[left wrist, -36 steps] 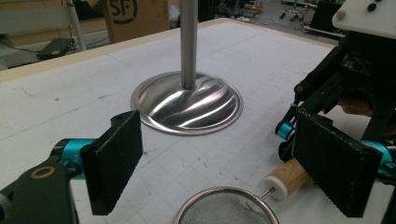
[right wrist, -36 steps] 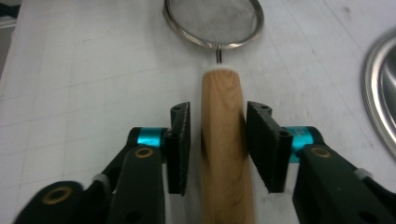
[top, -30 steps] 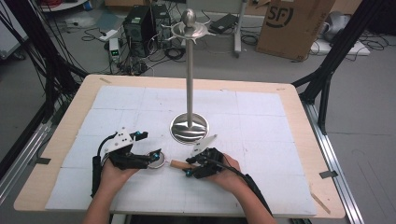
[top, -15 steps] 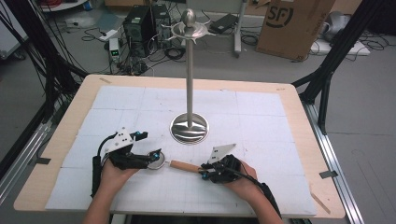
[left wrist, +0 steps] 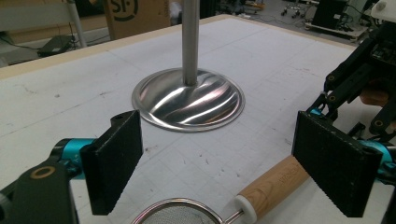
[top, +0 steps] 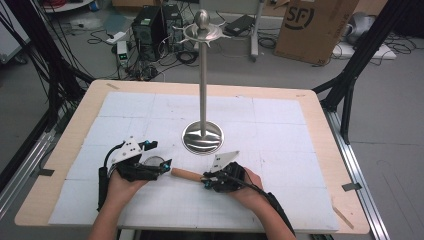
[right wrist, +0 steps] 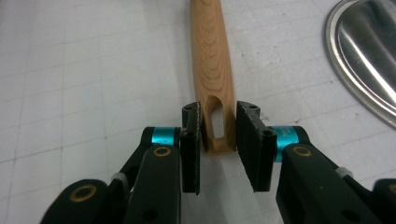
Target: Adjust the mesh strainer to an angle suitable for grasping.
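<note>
A small mesh strainer with a wooden handle lies on the white mat near the front edge. My left gripper is open, its wide jaws standing either side of the mesh ring without touching it. My right gripper comes from the right. Its jaws have just been closing, and its pads now press on the slotted end of the handle. In its own view the right gripper holds that end low over the mat.
A tall metal stand with a round shiny base rises just behind the grippers, with hooks around a knob at the top. The base's rim lies close to the right gripper. The wooden table rim frames the mat.
The right hand drew back to the right, uncovering the handle, then came in onto its end, where its jaws narrowed. The left hand and the strainer kept their place.
</note>
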The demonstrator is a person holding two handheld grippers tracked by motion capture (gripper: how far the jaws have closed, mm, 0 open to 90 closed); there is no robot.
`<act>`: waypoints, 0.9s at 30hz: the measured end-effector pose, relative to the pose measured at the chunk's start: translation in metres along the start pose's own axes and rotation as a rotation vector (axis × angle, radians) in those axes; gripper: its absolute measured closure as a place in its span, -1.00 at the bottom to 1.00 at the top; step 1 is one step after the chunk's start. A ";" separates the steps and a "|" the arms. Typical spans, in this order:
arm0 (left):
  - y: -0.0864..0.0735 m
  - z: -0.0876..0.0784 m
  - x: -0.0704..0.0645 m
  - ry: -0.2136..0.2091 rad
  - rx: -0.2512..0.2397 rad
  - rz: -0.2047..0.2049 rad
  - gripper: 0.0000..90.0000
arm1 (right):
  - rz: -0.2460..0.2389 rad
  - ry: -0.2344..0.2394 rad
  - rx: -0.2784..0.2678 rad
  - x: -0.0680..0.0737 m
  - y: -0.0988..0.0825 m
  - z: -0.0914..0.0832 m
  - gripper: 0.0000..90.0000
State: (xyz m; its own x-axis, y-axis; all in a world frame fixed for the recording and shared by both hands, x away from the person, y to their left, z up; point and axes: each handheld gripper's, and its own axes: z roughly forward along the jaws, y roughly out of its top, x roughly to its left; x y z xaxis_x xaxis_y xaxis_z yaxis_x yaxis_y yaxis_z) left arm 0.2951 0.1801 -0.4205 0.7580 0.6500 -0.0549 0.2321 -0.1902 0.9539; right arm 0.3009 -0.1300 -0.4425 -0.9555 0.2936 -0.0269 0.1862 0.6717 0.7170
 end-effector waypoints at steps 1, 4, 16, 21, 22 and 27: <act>0.000 0.000 0.000 0.000 0.000 0.001 -0.62 | -0.002 -0.007 0.000 0.000 0.000 0.000 0.51; 0.000 0.000 0.000 0.000 0.004 0.002 -0.62 | 0.021 -0.037 0.001 -0.004 -0.002 -0.001 0.39; 0.000 0.001 0.000 -0.011 0.008 0.000 -0.62 | 0.118 -0.148 -0.021 -0.023 -0.007 -0.002 0.37; 0.000 0.001 0.000 -0.009 0.011 0.001 -0.62 | 0.181 -0.191 -0.027 -0.029 -0.008 -0.002 0.34; 0.000 0.001 0.000 -0.009 0.011 -0.001 -0.62 | 0.180 -0.198 -0.033 -0.030 -0.008 -0.002 0.33; -0.001 0.001 0.001 -0.009 0.015 0.001 -0.63 | 0.219 -0.187 -0.055 -0.031 -0.008 -0.012 0.21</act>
State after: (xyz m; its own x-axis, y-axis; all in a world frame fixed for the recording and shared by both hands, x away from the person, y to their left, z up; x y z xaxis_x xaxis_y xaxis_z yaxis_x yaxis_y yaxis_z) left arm 0.2961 0.1803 -0.4214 0.7637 0.6431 -0.0570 0.2407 -0.2018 0.9494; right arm 0.3260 -0.1526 -0.4395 -0.8342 0.5514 0.0088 0.3663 0.5422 0.7562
